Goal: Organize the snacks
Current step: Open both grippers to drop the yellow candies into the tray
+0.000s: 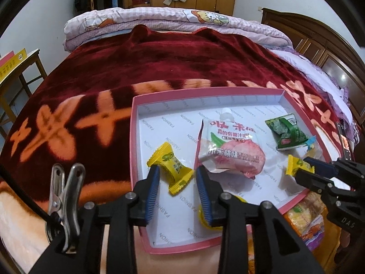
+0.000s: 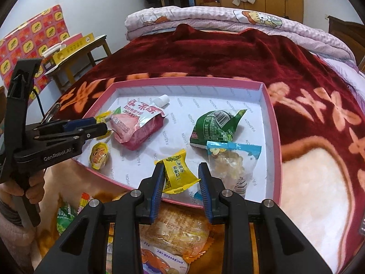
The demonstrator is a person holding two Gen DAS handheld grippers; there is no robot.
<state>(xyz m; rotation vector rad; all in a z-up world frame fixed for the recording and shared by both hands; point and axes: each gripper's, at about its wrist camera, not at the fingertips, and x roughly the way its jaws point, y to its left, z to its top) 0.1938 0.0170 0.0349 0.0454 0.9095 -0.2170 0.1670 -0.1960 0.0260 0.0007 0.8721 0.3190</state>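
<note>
A pink-rimmed white box lid (image 1: 136, 123) (image 2: 271, 123) lies on the bed. In it are a pink peach drink pouch (image 1: 230, 148) (image 2: 136, 125), a green snack packet (image 1: 287, 132) (image 2: 216, 125), a clear bag with a blue top (image 2: 230, 157) and a small yellow jelly cup (image 2: 99, 155). My left gripper (image 1: 178, 180) (image 2: 100, 125) is open around a yellow wrapped candy (image 1: 173, 169) lying in the lid. My right gripper (image 2: 181, 178) (image 1: 301, 171) is open around a second yellow candy (image 2: 176, 173) (image 1: 295, 166) at the lid's near edge.
More snack packets (image 2: 180, 228) (image 1: 305, 214) lie on the blanket in front of the lid. The dark red flowered blanket (image 1: 159, 64) covers the bed, with folded quilts (image 1: 159, 20) behind. A wooden stool with boxes (image 2: 75, 48) stands at the left.
</note>
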